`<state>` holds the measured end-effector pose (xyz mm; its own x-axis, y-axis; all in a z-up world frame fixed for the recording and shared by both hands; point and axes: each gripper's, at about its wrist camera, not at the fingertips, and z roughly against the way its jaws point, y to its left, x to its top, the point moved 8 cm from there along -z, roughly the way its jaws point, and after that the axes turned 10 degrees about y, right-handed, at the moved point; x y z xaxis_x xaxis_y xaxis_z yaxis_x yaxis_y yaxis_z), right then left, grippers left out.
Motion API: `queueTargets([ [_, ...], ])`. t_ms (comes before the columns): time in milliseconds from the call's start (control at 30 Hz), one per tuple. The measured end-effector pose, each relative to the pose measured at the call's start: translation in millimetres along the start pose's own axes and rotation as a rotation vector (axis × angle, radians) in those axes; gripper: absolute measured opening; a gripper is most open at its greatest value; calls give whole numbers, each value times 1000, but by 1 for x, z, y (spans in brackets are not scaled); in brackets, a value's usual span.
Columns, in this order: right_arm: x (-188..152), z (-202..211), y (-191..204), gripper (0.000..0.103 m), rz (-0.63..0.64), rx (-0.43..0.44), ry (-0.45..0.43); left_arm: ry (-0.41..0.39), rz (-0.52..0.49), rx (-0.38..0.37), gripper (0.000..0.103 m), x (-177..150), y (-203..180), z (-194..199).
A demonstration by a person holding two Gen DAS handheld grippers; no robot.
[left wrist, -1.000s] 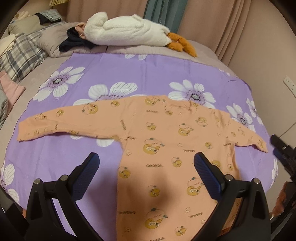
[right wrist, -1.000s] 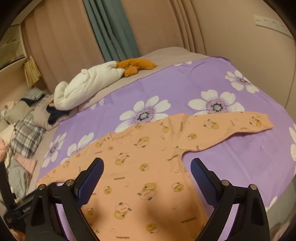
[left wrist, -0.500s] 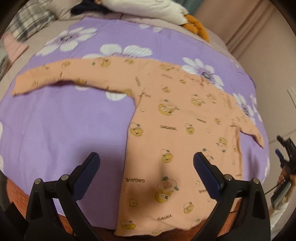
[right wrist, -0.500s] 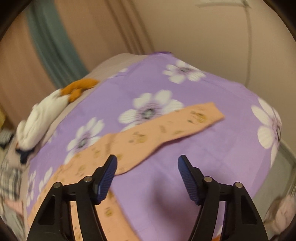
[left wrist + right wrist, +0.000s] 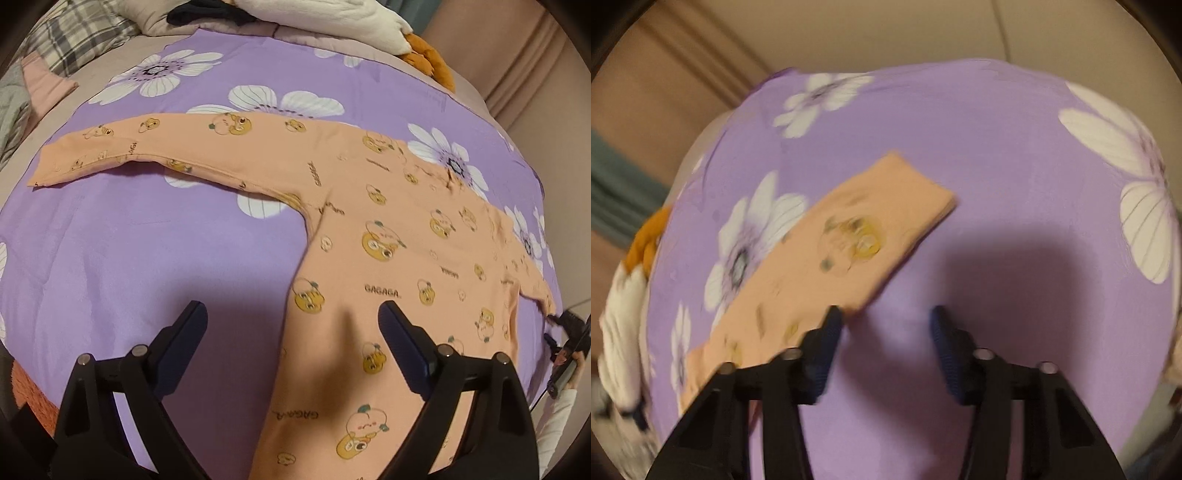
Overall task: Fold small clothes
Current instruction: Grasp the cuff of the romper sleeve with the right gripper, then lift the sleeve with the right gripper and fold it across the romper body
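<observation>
My right gripper (image 5: 884, 325), jaws just closing (nothing between them), nears the shirt's (image 5: 388, 229) right sleeve (image 5: 857, 236) to fold it; left gripper (image 5: 291, 325) hangs wide, empty.

– What covered the bed (image 5: 192, 31)?
– A purple flowered sheet (image 5: 122, 258), with an orange printed top (image 5: 388, 236) spread flat on it; pillows (image 5: 74, 40) and a white plush (image 5: 332, 18) lay beyond.
</observation>
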<state>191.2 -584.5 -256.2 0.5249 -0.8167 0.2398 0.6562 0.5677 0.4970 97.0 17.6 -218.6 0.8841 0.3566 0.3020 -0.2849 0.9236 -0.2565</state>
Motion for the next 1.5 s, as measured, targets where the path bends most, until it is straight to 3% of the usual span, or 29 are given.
queueTargets([
  [67,7,5,0,46,-11,36,-31,-4,7,1,93,3,1,1],
  [133,14,6,-1,35,-22,49,-49,-7,8,1,93,6,1,2],
  [167,17,4,-3,16,-24,45,-51,-7,10,1,93,8,0,2],
  [200,20,2,-6,7,-30,28,-49,-8,14,-2,93,10,0,3],
  [333,23,20,-5,7,-29,46,-105,-41,13,-17,92,20,-3,12],
  [500,32,41,4,6,18,-24,-165,-80,22,-17,92,36,0,20],
  [633,35,69,40,6,125,-65,-258,-97,36,-34,92,43,3,27],
  [800,26,112,109,6,258,10,-328,-126,40,-23,92,49,9,36],
  [933,1,144,174,6,391,83,-373,-133,55,-40,92,53,13,41],
  [1100,-43,151,241,6,554,173,-350,-157,37,1,92,55,19,49],
  [1300,-118,134,309,6,753,260,-261,-161,48,6,92,55,30,55],
  [1500,-195,99,352,6,961,275,-148,-167,66,-7,92,54,35,61],
])
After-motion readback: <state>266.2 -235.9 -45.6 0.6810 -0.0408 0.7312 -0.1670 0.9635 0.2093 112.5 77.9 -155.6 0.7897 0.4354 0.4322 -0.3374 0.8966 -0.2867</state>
